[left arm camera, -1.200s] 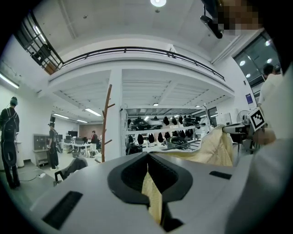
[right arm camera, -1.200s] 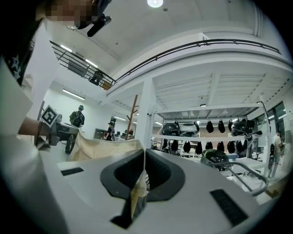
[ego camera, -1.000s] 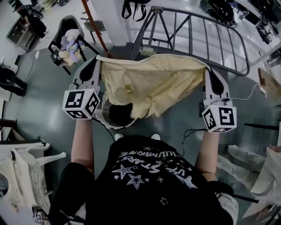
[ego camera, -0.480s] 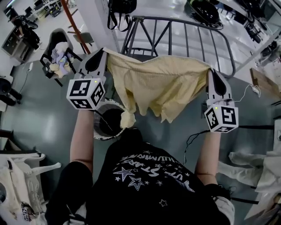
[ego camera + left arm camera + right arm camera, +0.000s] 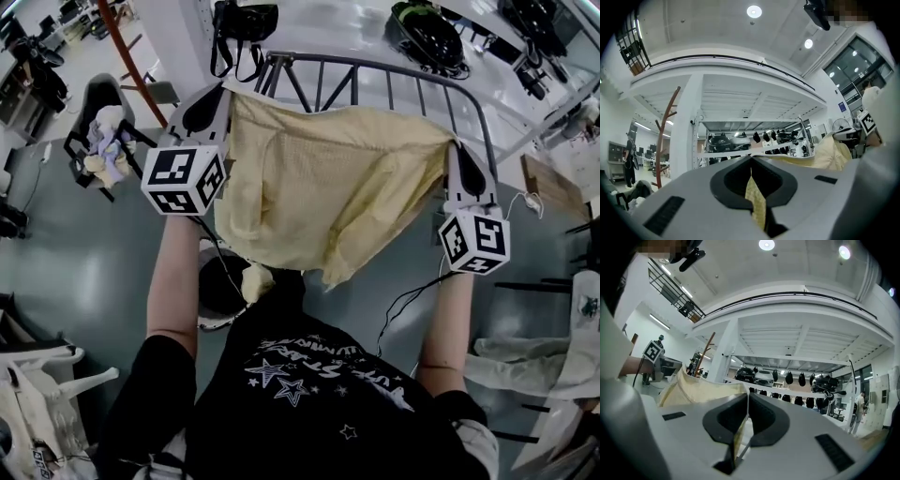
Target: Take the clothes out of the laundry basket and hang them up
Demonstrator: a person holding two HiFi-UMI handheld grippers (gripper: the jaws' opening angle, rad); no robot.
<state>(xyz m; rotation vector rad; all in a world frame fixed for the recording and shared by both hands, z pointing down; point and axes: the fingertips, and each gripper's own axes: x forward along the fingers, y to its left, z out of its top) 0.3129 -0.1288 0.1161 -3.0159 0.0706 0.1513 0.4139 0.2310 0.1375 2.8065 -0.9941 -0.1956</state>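
Left gripper (image 5: 222,92) and right gripper (image 5: 457,148) each have jaws clamped on a top corner of the pale yellow waffle-weave garment (image 5: 328,187), spread wide mid-frame. Hanging step: next, I reckon, drape it over the grey metal rack (image 5: 375,67) at upper centre.

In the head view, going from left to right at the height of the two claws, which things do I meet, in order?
Chair with a pale bundle → left claw → yellow garment → right claw.
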